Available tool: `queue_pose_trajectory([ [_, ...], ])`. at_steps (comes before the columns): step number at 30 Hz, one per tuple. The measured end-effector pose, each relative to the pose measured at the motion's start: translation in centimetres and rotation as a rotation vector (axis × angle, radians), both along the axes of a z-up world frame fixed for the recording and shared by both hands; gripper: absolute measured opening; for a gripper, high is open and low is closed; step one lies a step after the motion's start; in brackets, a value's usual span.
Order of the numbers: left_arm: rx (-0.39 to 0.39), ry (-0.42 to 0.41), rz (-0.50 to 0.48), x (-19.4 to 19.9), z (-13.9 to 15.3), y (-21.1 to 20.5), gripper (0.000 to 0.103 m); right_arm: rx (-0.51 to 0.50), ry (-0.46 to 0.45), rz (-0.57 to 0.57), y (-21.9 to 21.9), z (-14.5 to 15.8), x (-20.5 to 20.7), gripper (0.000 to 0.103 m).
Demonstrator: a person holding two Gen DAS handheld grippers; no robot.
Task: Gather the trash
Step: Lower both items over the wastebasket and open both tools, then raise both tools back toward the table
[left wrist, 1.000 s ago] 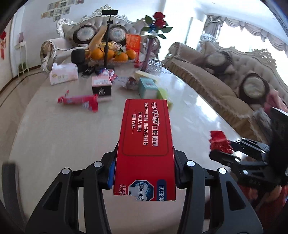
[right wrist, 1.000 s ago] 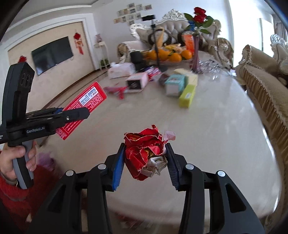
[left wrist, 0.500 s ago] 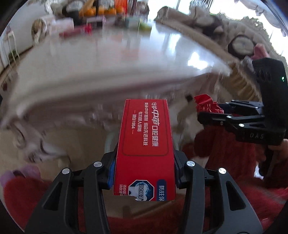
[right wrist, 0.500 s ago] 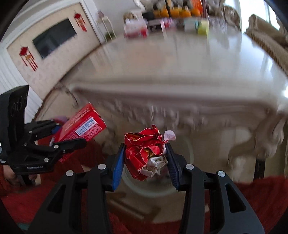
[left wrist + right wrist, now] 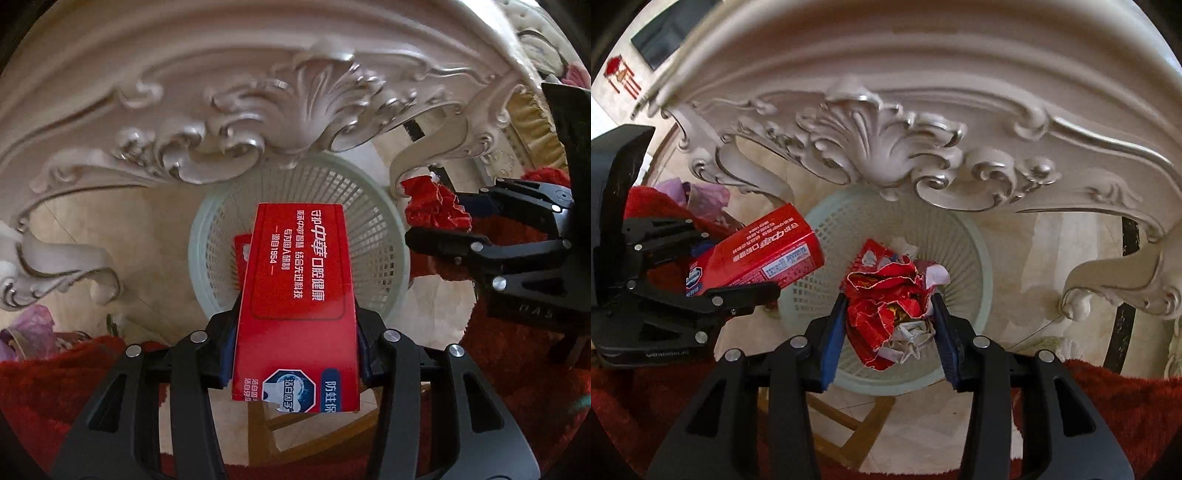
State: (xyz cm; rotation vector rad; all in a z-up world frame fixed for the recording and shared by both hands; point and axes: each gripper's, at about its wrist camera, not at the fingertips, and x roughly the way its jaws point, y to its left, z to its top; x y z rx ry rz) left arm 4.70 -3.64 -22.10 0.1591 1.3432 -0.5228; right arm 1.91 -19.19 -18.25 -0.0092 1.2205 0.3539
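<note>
My left gripper [image 5: 295, 339] is shut on a long red toothpaste box [image 5: 299, 295] and holds it above a pale green mesh wastebasket [image 5: 391, 236] on the floor. My right gripper [image 5: 890, 314] is shut on a crumpled red wrapper [image 5: 890, 295] over the same wastebasket [image 5: 979, 266]. The right gripper with its wrapper [image 5: 432, 206] shows at the right in the left wrist view. The left gripper with the box [image 5: 757, 254] shows at the left in the right wrist view. A red item [image 5: 241, 254] lies inside the basket.
The carved cream apron of the table [image 5: 258, 122] hangs just above the basket, with curled legs at left [image 5: 55, 273] and right [image 5: 1115, 280]. A red rug [image 5: 1108, 406] lies in front. A purple bag [image 5: 29, 332] sits at the left.
Both grippers have swung down from the tabletop to below its edge and now hang over the wastebasket, each with its item in it.
</note>
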Motion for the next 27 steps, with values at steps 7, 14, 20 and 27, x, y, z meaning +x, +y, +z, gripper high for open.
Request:
queue_pose_trajectory([
  [7, -0.013, -0.015, 0.041, 0.1, -1.1, 0.7, 0.094, -0.011, 0.009, -0.038, -0.9, -0.3, -0.4, 0.06],
  [14, -0.045, -0.134, 0.06, -1.1, 2.8, 2.1, 0.094, 0.005, -0.066, -0.083, -2.4, 2.6, -2.0, 0.06],
  [20, -0.114, -0.292, 0.12, -1.5, 10.7, 5.3, 0.094, 0.105, -0.273, -0.143, -4.5, 10.1, -3.1, 0.06],
  [27, -0.103, -0.508, 0.244, 3.2, 18.9, 7.4, 0.094, 0.099, -0.453, -0.275, -7.6, 16.5, 1.4, 0.061],
])
